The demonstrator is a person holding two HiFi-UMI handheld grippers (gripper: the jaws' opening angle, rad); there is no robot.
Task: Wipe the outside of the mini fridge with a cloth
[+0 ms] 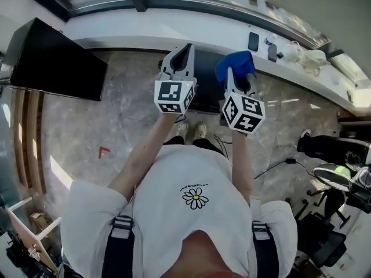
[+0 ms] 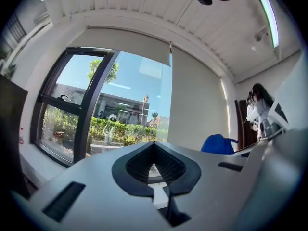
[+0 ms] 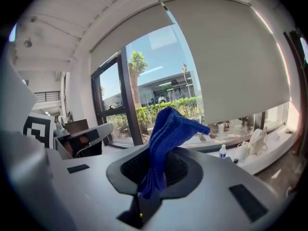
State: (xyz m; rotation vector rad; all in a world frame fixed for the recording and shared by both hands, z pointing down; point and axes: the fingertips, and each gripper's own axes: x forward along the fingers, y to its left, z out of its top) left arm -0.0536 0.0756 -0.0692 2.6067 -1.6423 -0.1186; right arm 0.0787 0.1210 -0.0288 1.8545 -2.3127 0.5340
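Both grippers are held up at chest height, pointing toward a large window. My right gripper (image 1: 237, 79) (image 3: 161, 150) is shut on a blue cloth (image 1: 235, 66) (image 3: 166, 131); the cloth bunches up above the jaws and a fold hangs down between them. My left gripper (image 1: 184, 51) (image 2: 154, 146) is shut with nothing between its jaws. The blue cloth (image 2: 219, 144) shows to its right in the left gripper view. Under and between the grippers, a dark box-like top (image 1: 206, 88) stands on the floor below the window ledge. I cannot tell for sure that it is the mini fridge.
A big black slab (image 1: 58, 59) stands at the left. The white window ledge (image 1: 133, 28) carries phones (image 1: 253, 41), a bottle and a white bag (image 1: 310, 57). A chair base and gear (image 1: 339, 175) crowd the right, with a cable (image 1: 278, 164) on the marble floor.
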